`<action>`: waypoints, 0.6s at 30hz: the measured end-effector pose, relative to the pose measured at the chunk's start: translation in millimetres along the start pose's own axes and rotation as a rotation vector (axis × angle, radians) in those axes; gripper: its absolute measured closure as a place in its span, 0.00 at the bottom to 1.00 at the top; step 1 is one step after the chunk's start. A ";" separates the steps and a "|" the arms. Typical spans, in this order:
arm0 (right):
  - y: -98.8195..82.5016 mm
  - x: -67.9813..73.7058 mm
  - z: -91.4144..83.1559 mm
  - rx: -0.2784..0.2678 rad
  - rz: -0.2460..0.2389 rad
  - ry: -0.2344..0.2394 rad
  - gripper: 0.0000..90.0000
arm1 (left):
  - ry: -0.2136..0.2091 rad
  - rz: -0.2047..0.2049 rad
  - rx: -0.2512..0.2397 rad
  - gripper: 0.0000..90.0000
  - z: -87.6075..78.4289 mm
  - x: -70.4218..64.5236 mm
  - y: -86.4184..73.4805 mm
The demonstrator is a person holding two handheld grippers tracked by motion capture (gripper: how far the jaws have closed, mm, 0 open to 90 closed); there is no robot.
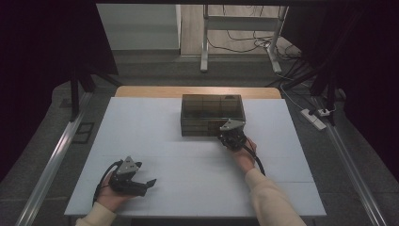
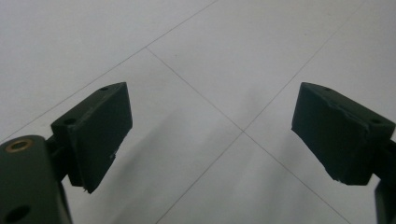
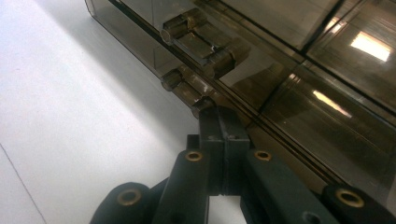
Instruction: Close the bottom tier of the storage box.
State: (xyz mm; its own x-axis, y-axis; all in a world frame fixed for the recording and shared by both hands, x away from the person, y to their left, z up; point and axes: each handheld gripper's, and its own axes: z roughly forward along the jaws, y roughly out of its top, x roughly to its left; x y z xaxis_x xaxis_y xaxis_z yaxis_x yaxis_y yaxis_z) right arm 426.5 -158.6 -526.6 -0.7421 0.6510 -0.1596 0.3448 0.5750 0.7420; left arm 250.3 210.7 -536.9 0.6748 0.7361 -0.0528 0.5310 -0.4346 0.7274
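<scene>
From above, the table (image 1: 141, 141) is covered in white, with a strip of bare wood along its far edge, and a smoky see-through box (image 1: 212, 114) sits on it a little past the middle, lid down, with dividers showing faintly through the top. The right hand-held gripper (image 1: 229, 135) is pushed up against the near wall of that box towards its right end, the person's right hand (image 1: 244, 153) behind it and a pale sleeve (image 1: 270, 197) running back to the bottom edge. The left hand-held gripper (image 1: 148, 182) lies low over the near left part of the table, well apart from the box, held in the left hand (image 1: 113, 193) with its black jaws pointing to the right. Beyond the table are a grey floor, the legs of a metal stand (image 1: 204, 47) and a power strip (image 1: 314, 118) with loose cables. Along the left hand-held gripper (image 2: 210, 126) the two black pads stand wide apart with nothing between them — just the white table (image 2: 210, 56) and its thin seam lines underneath. Along the right hand-held gripper (image 3: 223, 122) the jaws are pressed flat together, pad against pad, holding nothing, and their tips sit right at the seam of the box (image 3: 299, 93) where lid meets base, just beside two clear latches (image 3: 198, 39) on that wall; whether the tips actually touch the plastic I cannot tell. The white table (image 3: 70, 116) runs off to the left there.
</scene>
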 end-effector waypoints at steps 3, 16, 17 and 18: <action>-0.7 0.1 -2.1 0.006 0.003 -0.007 0.99 | -0.004 0.000 0.000 0.13 0.8 0.3 0.7; -16.2 9.1 -35.8 0.027 -0.003 0.032 0.99 | -0.018 0.007 0.004 0.13 5.8 2.2 4.7; -19.1 9.8 -41.2 0.021 0.005 0.041 0.99 | -0.018 0.008 0.006 0.13 6.3 2.6 4.9; -21.5 10.0 -45.4 0.017 0.010 0.045 0.99 | -0.019 0.007 0.007 0.13 6.8 3.0 5.2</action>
State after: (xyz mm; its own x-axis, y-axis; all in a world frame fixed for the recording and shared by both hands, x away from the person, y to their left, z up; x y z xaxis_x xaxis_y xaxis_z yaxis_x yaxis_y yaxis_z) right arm 385.5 -187.0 -514.6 -0.7640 0.6335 -0.1225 0.3615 0.5775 0.7320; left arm 258.5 207.1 -537.9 0.6880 0.7232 -0.0604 0.5296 -0.4433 0.7232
